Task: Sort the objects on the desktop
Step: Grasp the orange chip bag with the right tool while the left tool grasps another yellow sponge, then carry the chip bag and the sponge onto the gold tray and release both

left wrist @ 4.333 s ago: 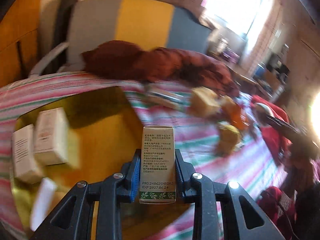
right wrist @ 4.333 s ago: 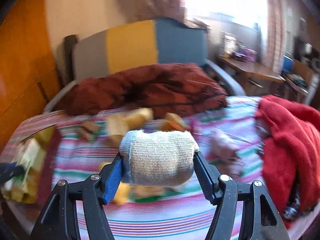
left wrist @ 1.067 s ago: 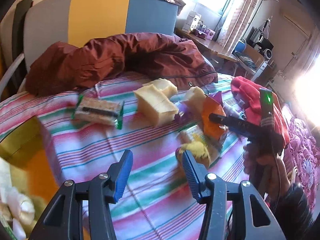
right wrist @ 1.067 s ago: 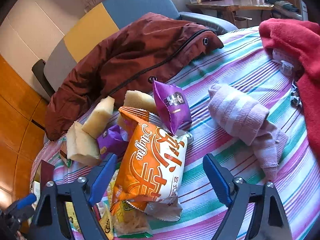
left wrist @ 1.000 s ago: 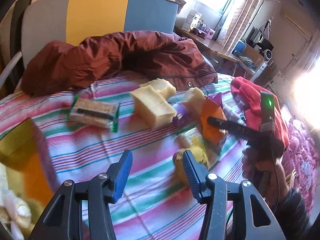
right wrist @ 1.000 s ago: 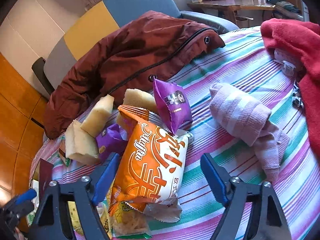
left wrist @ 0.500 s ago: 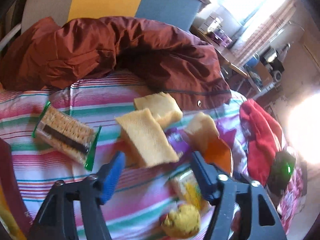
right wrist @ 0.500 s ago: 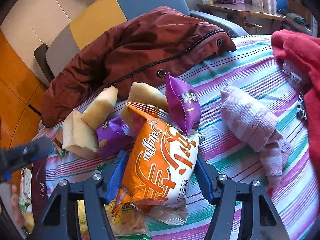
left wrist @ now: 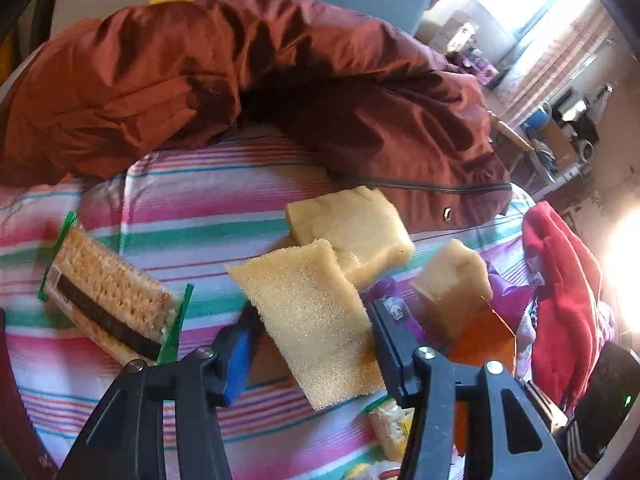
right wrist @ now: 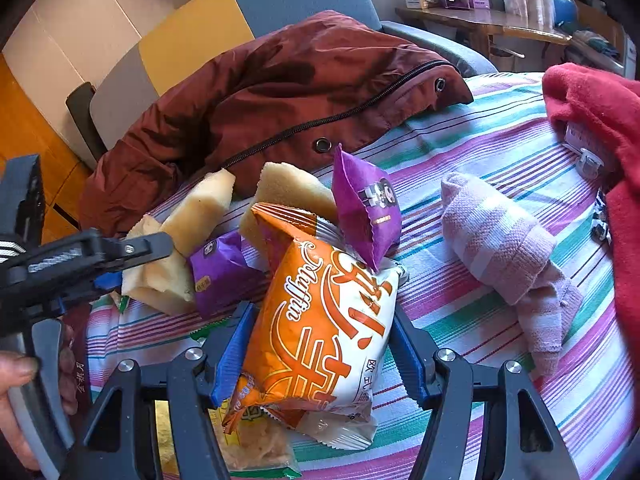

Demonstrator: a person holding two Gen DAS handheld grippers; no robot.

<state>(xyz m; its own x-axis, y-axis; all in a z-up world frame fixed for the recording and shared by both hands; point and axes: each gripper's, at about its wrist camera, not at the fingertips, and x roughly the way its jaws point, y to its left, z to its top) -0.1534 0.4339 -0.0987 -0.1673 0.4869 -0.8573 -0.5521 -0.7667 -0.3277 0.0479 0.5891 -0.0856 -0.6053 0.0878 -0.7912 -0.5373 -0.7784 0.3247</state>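
The right gripper (right wrist: 320, 344) is clamping an orange snack bag (right wrist: 324, 320) on the striped cloth (right wrist: 500, 152), jaws pressed to both sides. The left gripper (left wrist: 308, 344) is closing on a yellow sponge (left wrist: 312, 320), which is sitting between its pads. Beside the sponge a cracker pack (left wrist: 108, 308) is lying. Further off, a second sponge (left wrist: 352, 228), then a maroon jacket (left wrist: 240, 80).

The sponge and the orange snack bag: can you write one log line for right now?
left gripper: closing on yellow sponge | right gripper: shut on orange snack bag | surface: striped cloth
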